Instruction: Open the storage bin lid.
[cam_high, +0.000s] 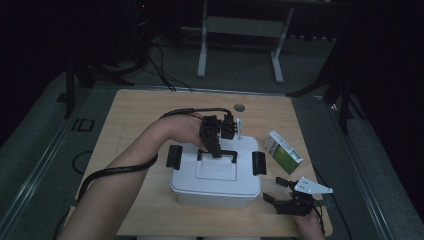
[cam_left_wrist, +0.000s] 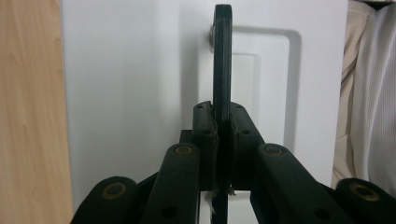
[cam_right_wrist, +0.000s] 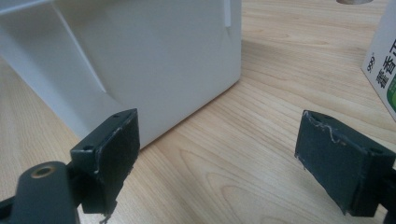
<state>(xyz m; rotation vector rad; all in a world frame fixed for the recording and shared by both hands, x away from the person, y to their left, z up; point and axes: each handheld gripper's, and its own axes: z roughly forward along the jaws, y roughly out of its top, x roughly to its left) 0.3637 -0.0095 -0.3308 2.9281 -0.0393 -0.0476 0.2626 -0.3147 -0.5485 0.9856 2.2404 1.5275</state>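
At the tabletop's (cam_high: 135, 107) near right corner, the right gripper (cam_high: 285, 192) hovers low, jaws spread wide with nothing between them, aimed at the white box's (cam_high: 215, 187) right end. The box sits against the near edge, about midway along it. On its lid, the left gripper (cam_high: 216, 150) is clamped tight on the black carry handle (cam_left_wrist: 222, 60), pads squeezing it. Farther right, a green-and-white carton (cam_high: 283, 151) lies near the right edge.
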